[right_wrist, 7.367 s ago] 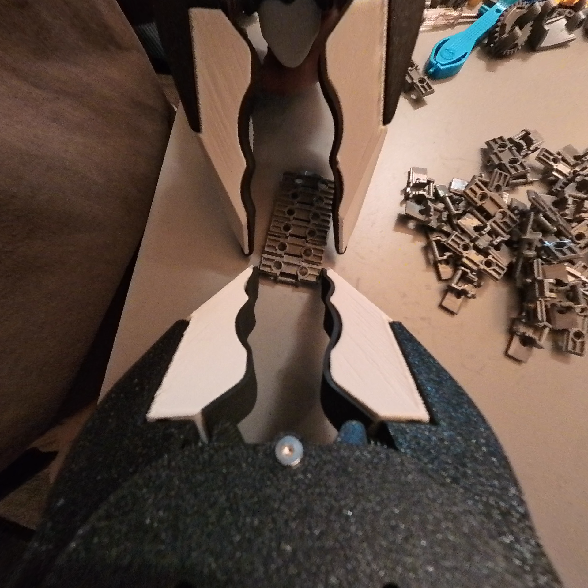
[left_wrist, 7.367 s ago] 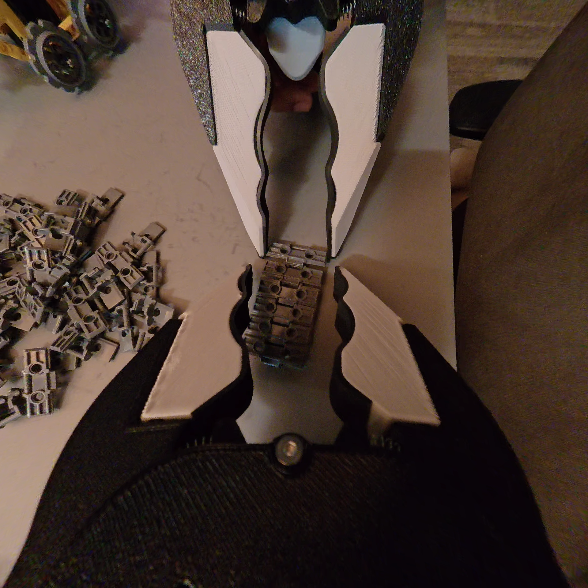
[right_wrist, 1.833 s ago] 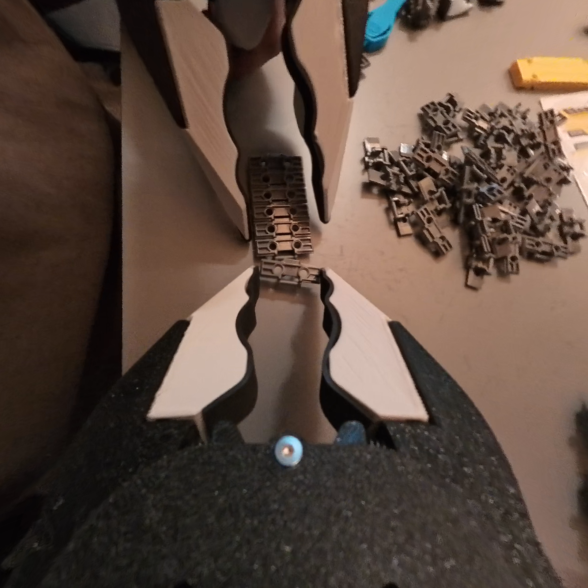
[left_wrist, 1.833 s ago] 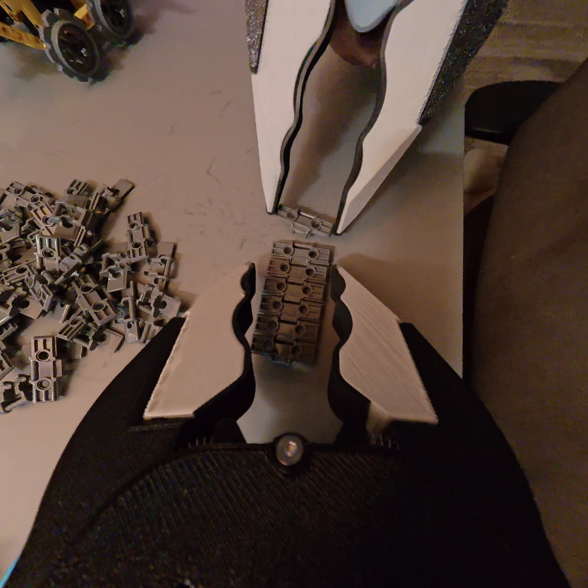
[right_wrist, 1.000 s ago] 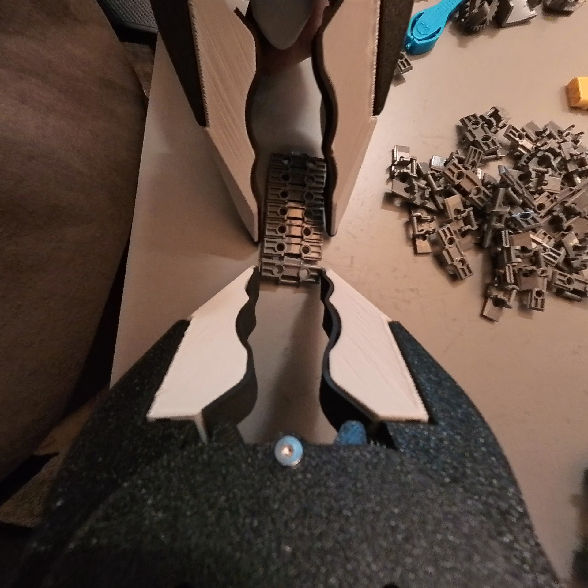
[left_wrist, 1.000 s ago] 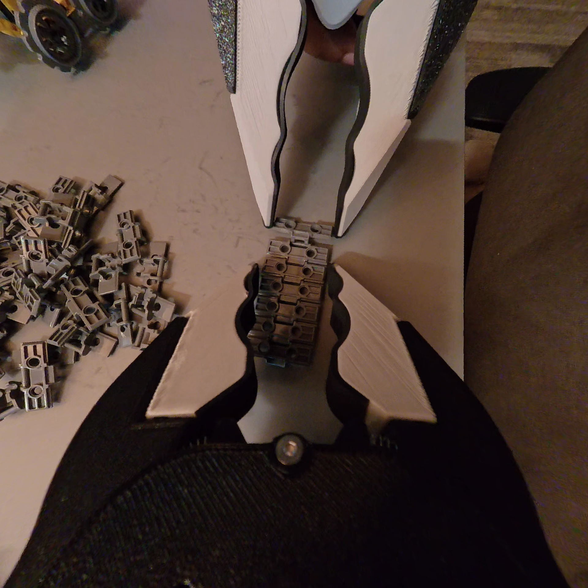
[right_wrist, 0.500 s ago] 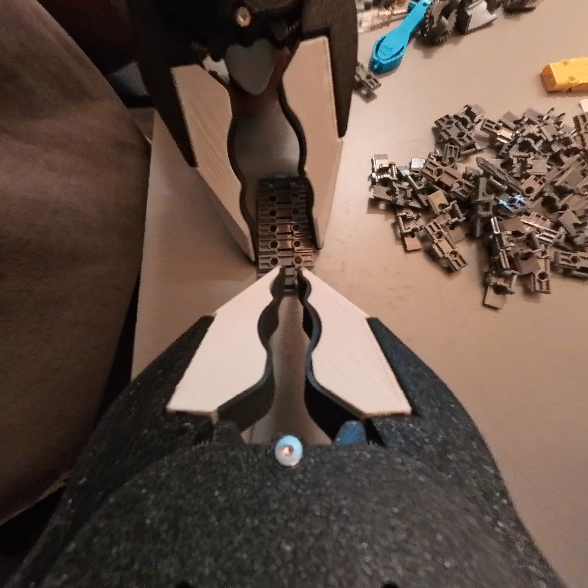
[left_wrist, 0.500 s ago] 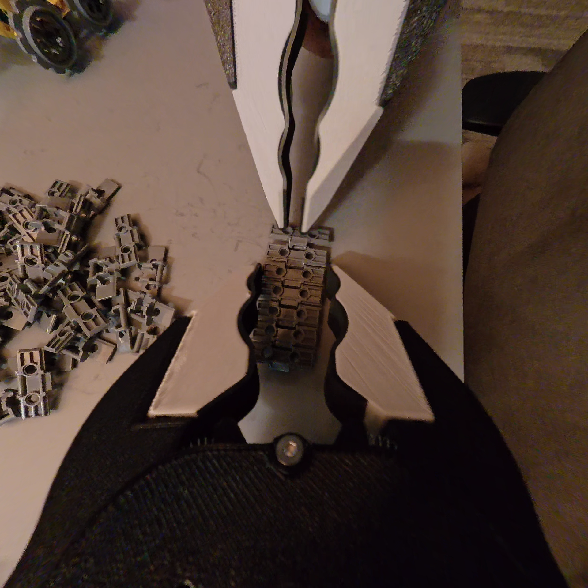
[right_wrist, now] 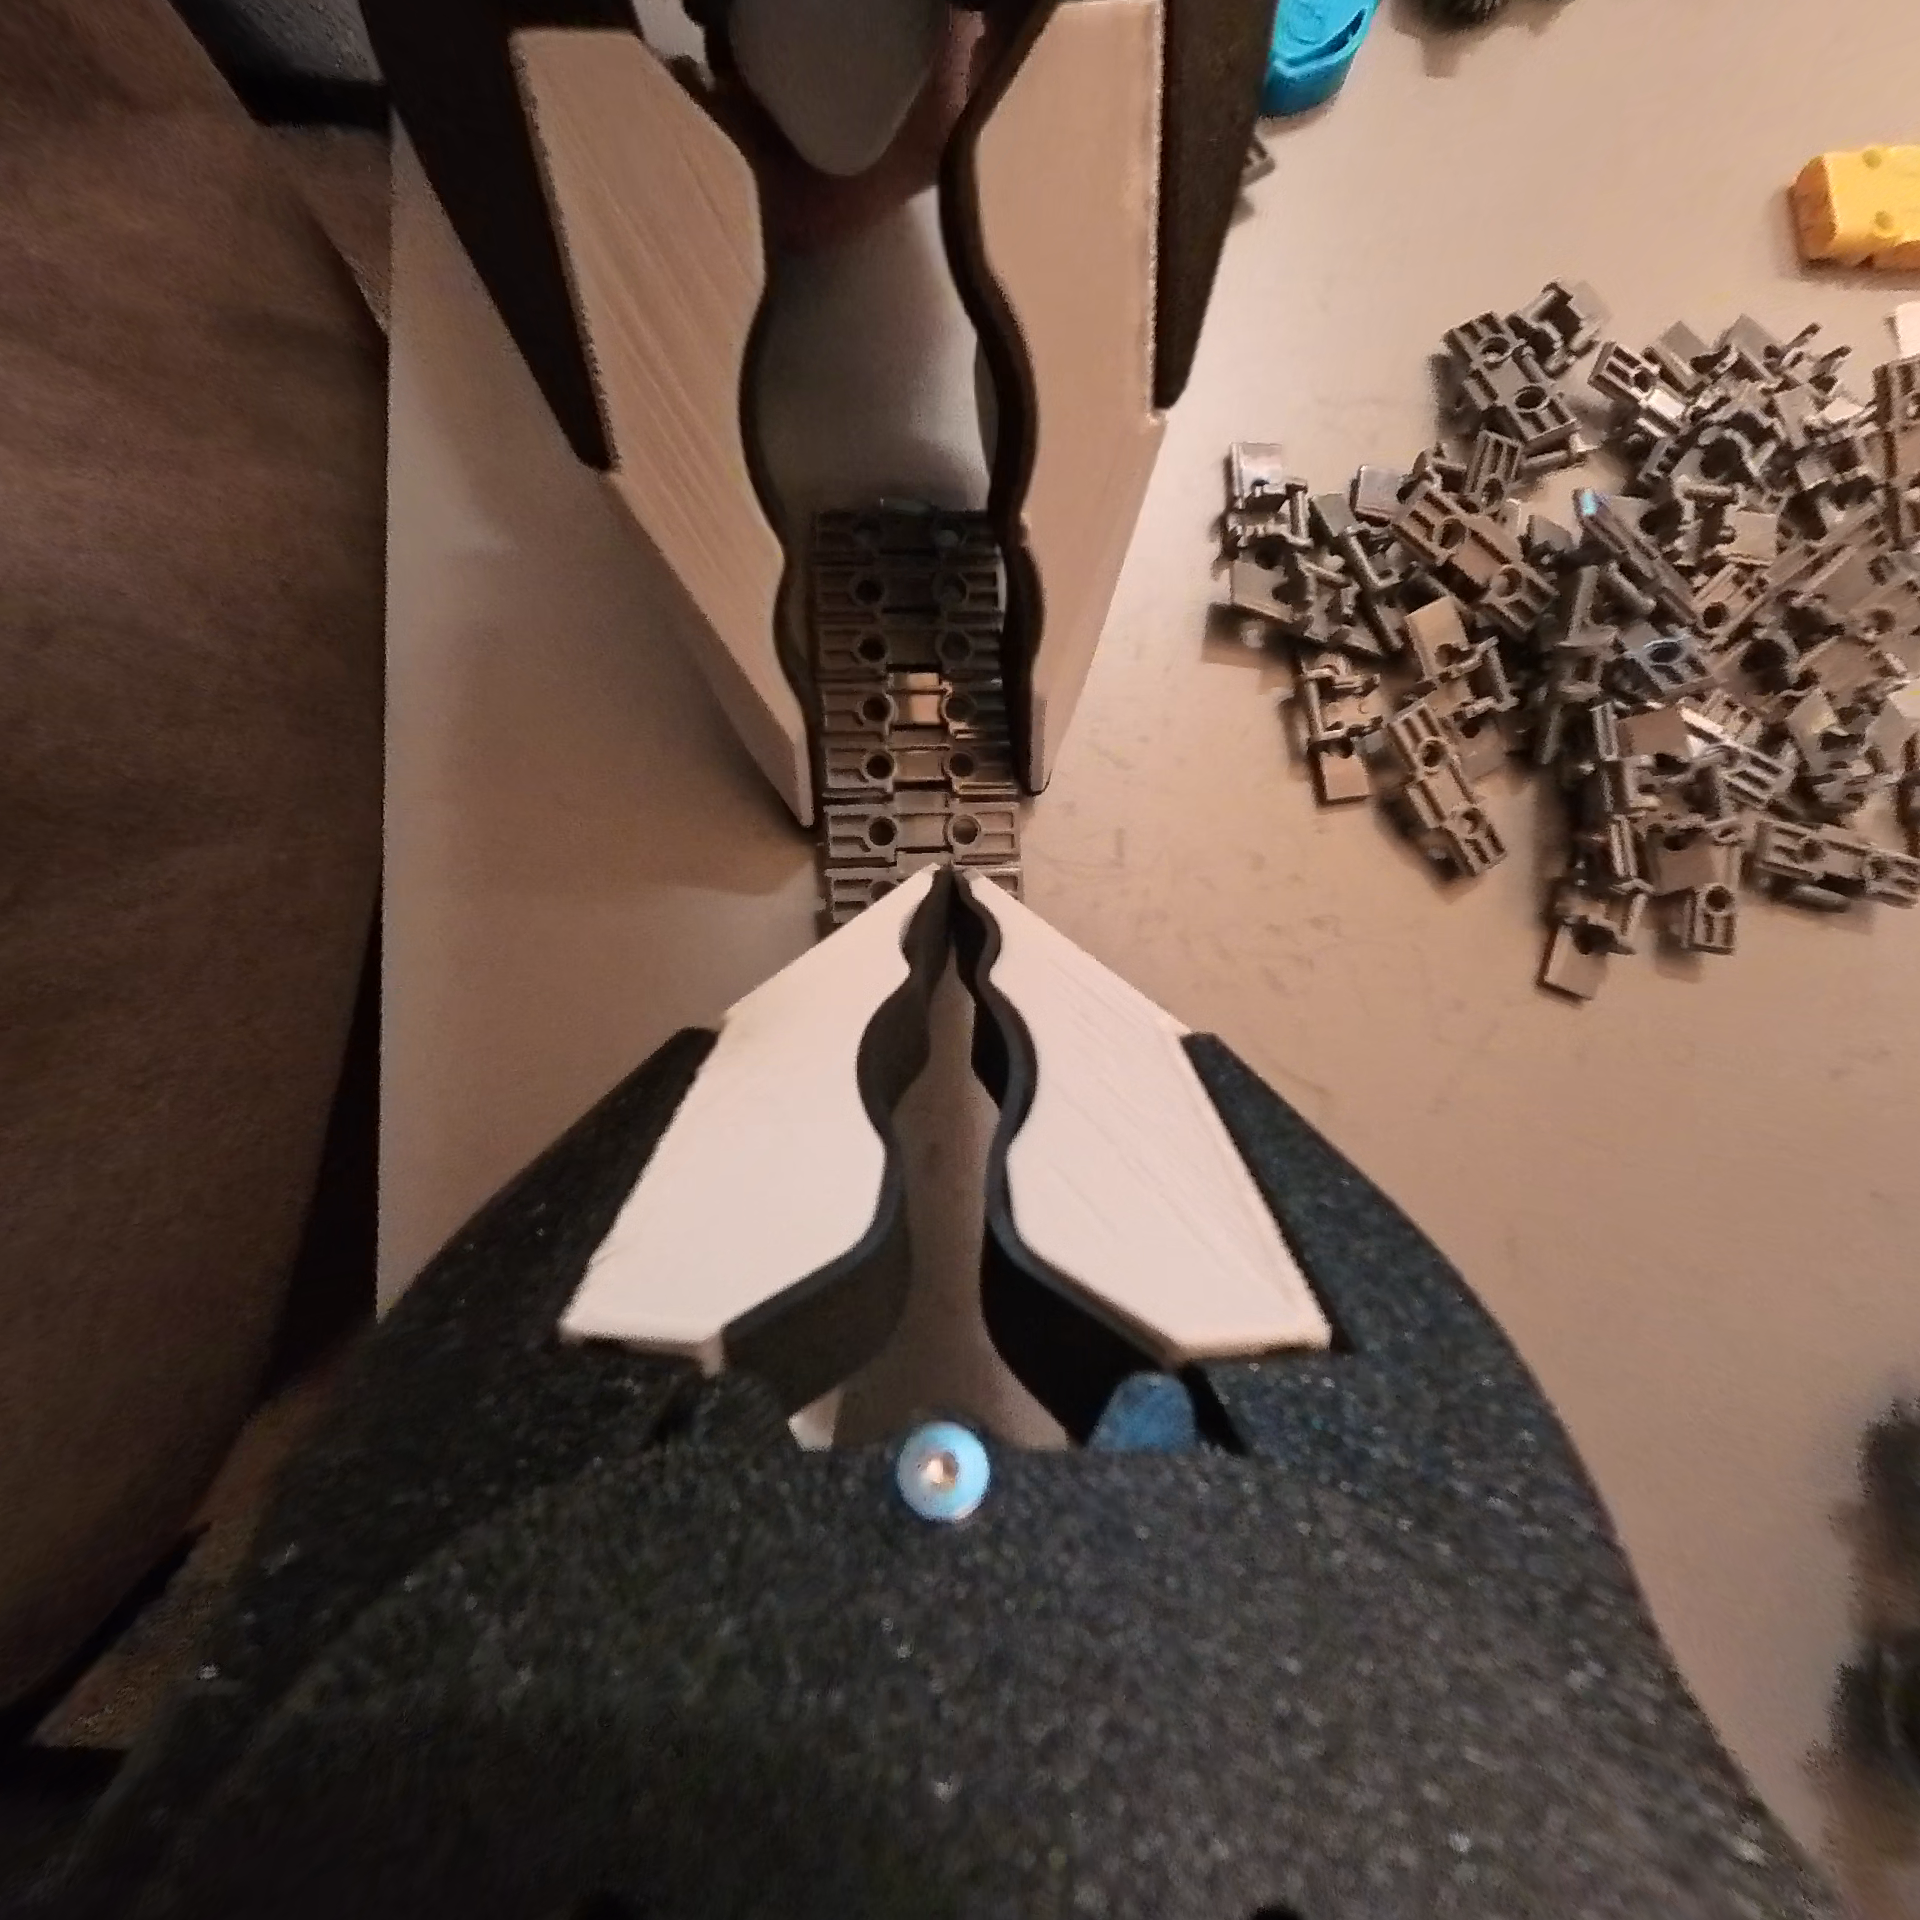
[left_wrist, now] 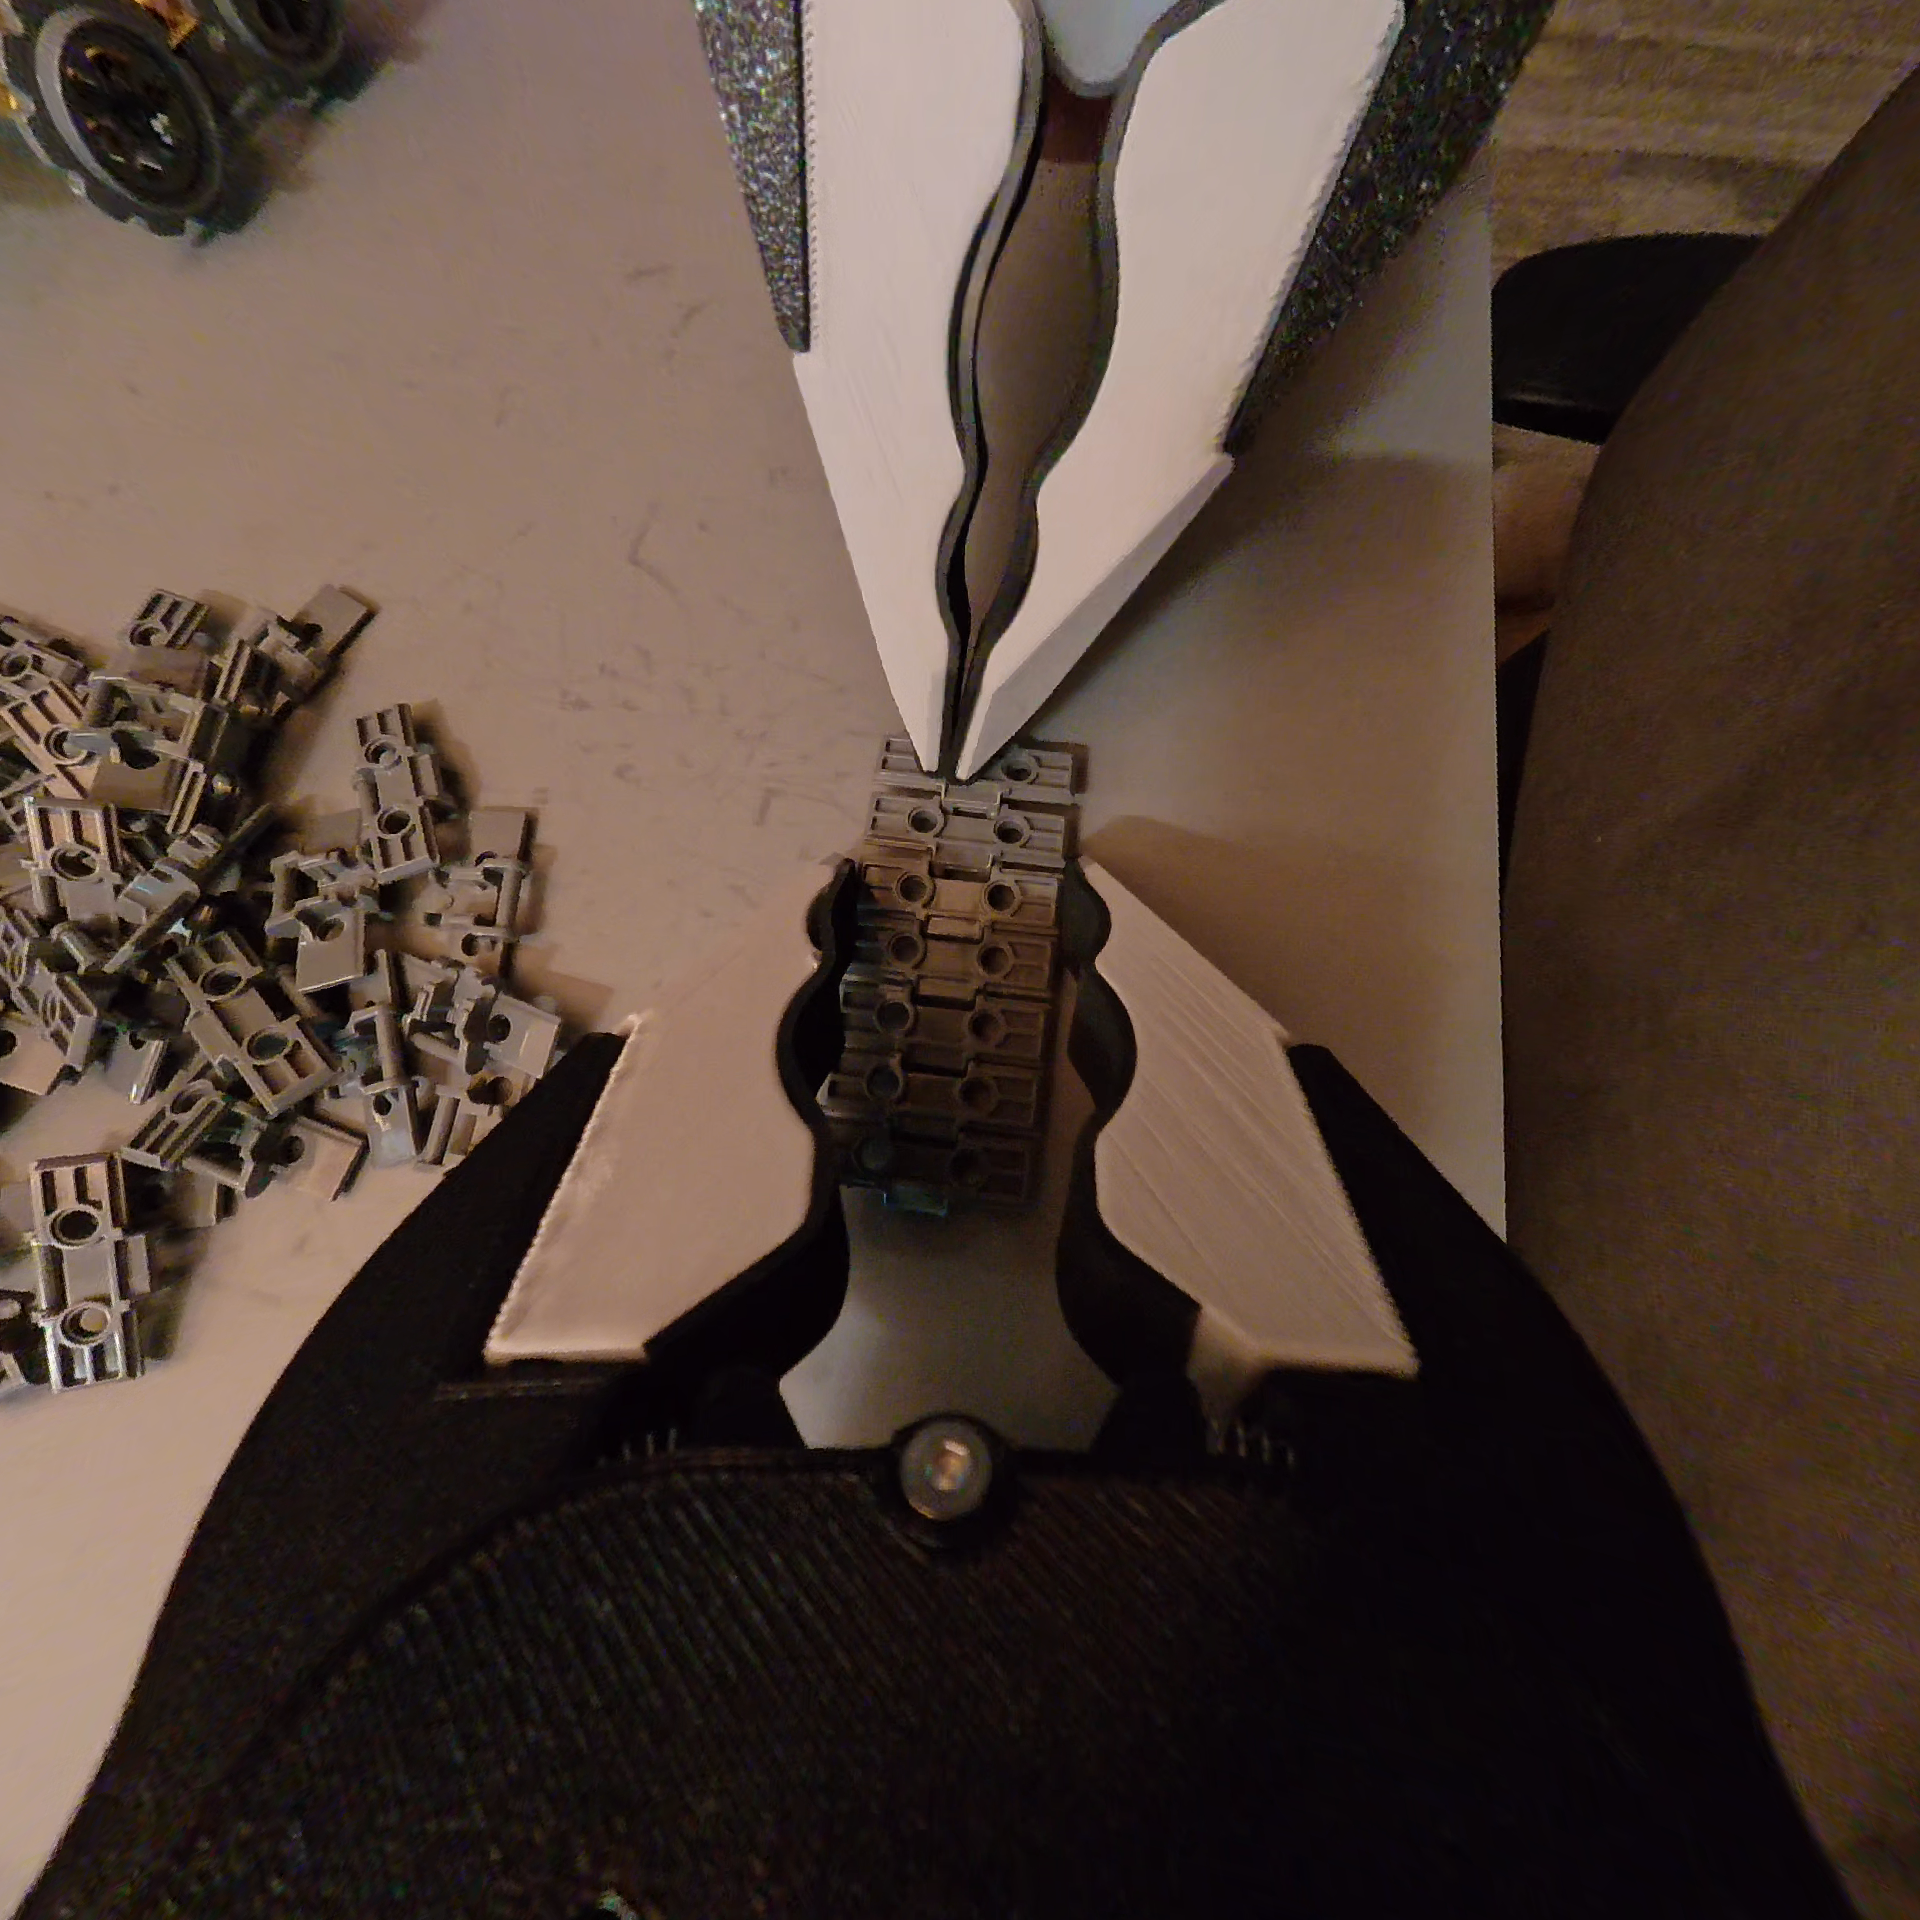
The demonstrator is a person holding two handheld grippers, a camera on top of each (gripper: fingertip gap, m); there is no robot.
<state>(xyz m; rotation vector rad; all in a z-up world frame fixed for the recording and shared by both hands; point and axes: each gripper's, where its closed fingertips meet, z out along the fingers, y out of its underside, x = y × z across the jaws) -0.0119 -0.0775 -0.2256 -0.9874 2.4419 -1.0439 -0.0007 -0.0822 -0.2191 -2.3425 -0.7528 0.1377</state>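
A short strip of joined grey track links [left_wrist: 951, 987] lies flat on the pale table [left_wrist: 520, 416], close to its edge. My left gripper [left_wrist: 956, 883] is shut on the strip, one finger against each long side. The strip also shows in the right wrist view [right_wrist: 920, 707], between the left gripper's fingers [right_wrist: 717, 582]. My right gripper [right_wrist: 951, 878] is shut, and its closed tips touch the top of the strip's end link [right_wrist: 920, 847]. In the left wrist view the right gripper [left_wrist: 956, 774] comes in from the far side, tips on that end link [left_wrist: 1023, 769].
A pile of loose grey track links [left_wrist: 208, 935] lies left of the strip; in the right wrist view the pile [right_wrist: 1610, 644] is on the right. A wheeled toy vehicle [left_wrist: 125, 114], a yellow brick [right_wrist: 1860, 208] and a blue tool [right_wrist: 1320, 52] lie farther off. Brown upholstery [left_wrist: 1714, 1039] borders the table edge. Left and right tips are no more than a few centimetres apart. From the right gripper's tips to the wheeled toy vehicle [left_wrist: 125, 114] is close to 20 cm.
My right gripper, open around the end link a second ago, has shut and its tips now sit on that link. My left gripper has closed in on the strip's sides.
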